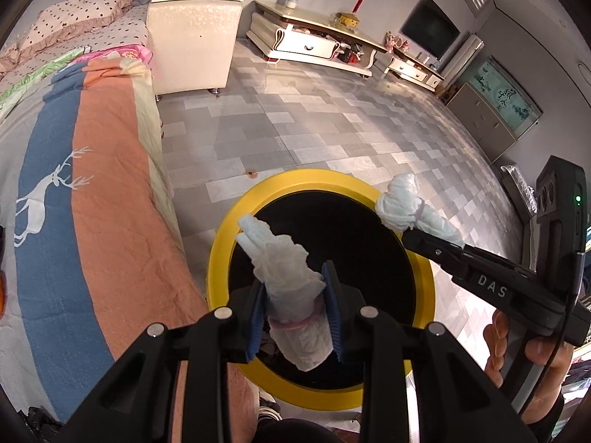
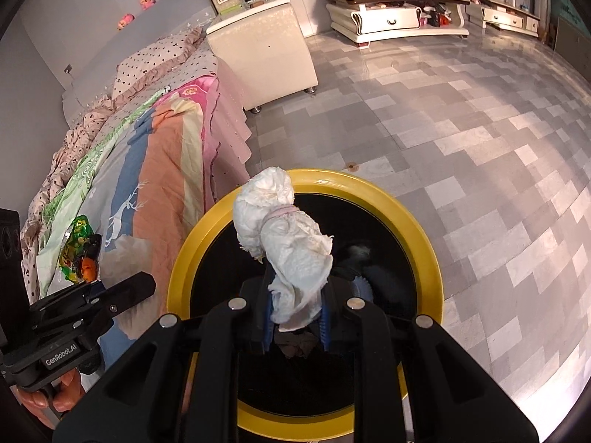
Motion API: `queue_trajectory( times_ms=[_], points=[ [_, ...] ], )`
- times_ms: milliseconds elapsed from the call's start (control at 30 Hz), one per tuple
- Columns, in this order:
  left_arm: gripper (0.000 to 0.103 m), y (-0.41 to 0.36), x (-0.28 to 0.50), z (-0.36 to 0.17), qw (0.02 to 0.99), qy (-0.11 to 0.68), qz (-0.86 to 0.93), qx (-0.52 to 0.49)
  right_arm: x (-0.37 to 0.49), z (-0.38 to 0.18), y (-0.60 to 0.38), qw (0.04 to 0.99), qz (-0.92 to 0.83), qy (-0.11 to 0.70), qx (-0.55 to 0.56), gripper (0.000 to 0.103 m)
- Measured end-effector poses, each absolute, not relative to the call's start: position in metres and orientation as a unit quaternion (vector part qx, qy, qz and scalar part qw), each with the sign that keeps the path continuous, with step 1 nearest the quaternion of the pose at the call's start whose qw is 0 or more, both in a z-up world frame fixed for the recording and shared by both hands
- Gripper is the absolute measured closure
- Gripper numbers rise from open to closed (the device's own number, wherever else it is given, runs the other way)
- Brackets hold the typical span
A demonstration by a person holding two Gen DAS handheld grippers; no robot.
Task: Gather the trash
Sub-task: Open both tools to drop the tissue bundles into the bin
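Two wads of crumpled white tissue, each cinched by a pinkish band, are hanging over the black mouth of the yellow-rimmed bin beside the bed. The left tool is clamping one wad near its band, and the right tool is pinching the other wad by its tail. Both are looking light, soft and crushable, so gripping mid-body near the band is probably holding best.

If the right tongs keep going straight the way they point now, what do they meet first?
Probably the bin: the right tongs, shut on a tissue wad, point down into its dark opening. Nothing else shows in the way, though how deep it goes is unclear.
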State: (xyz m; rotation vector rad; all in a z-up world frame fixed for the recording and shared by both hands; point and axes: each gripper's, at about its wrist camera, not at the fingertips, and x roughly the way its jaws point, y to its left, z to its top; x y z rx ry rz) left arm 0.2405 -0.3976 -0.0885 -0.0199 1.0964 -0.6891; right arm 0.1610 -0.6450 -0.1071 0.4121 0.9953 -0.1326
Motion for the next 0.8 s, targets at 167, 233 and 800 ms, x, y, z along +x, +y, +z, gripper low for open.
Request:
queue_trajectory(
  times_ms=[167,233,800],
  points=[
    [0.074,-0.396,0.242,-0.089,0.795,0.511,-0.326,-0.012,0.163,-0.107,-0.643,0.855,-0.064,0.474,0.198,0.083],
    [0.071,-0.394,0.242,-0.087,0.796,0.510,-0.327,-0.015,0.163,-0.104,-0.641,0.858,-0.066,0.470,0.197,0.082],
    [0.030,-0.335,0.244,-0.080,0.825,0.493,-0.276,-0.021,0.144,-0.095,-0.640,0.856,-0.088,0.465,0.208,0.049]
  ],
)
